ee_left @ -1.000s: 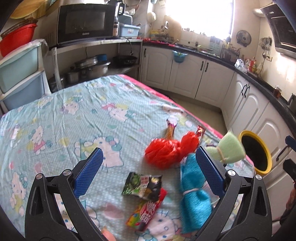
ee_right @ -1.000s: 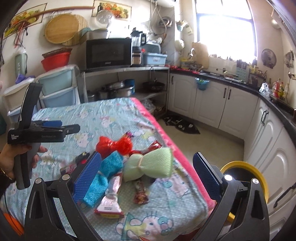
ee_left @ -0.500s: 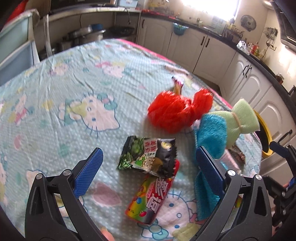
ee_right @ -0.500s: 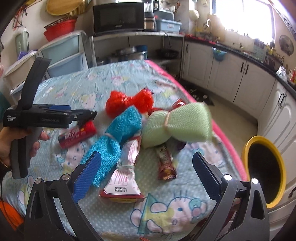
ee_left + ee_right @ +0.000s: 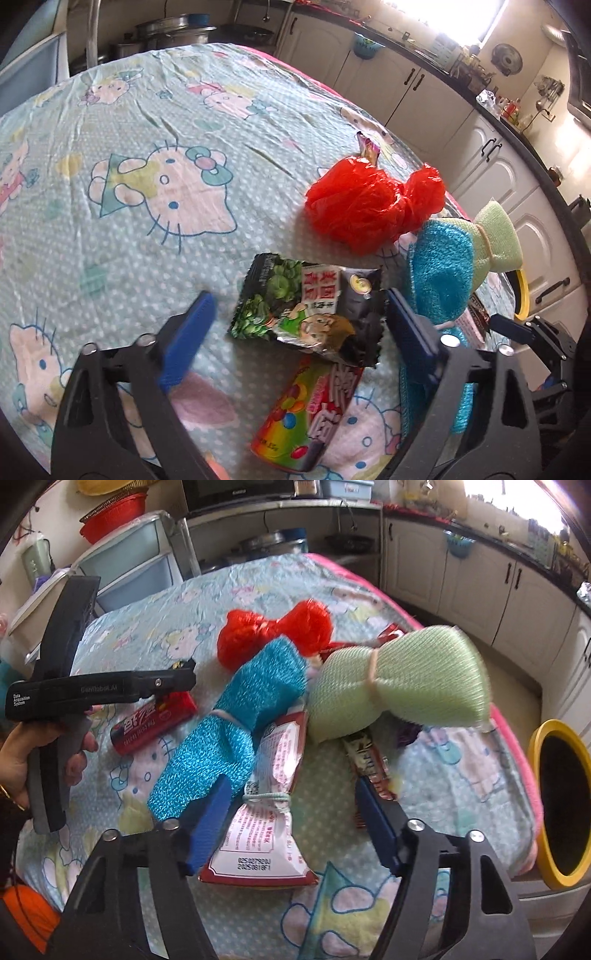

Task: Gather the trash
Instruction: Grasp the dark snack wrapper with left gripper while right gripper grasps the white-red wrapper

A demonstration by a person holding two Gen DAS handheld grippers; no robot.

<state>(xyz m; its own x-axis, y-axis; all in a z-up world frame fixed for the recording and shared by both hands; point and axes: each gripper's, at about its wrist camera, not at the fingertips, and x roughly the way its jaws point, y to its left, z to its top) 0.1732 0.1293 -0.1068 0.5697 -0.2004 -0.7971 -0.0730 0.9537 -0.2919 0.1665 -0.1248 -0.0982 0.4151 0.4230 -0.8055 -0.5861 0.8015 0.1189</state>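
Blue pads frame both of our views. In the left wrist view, our left gripper (image 5: 295,321) is spread wide, its jaws either side of a dark green snack packet (image 5: 306,314) lying flat at the lower centre of the frame; we cannot tell whether either pad touches it. Just below that packet, partly tucked under its lower edge, lies a red candy wrapper (image 5: 310,413) printed with coloured dots. Above and to the right sits a red mesh scrubber (image 5: 373,203), and at the right a blue scrubber (image 5: 439,280) lies against a pale green scrubber (image 5: 495,240). All of it rests on the cartoon-cat tablecloth (image 5: 147,147).

In the right wrist view, our right gripper (image 5: 291,827) is likewise released, jaws wide apart around a red and white snack bag (image 5: 266,812) cinched with a pale band at the bottom centre. The left pad overlaps the lower end of the blue scrubber, and the right pad sits over a brown bar wrapper (image 5: 369,760) lying beneath the green scrubber. At the right edge, beyond the table's pink border, stands the yellow-rimmed bin (image 5: 535,753) with its dark mouth facing us. At the left edge, a hand (image 5: 22,753) grips the other tool's handle.
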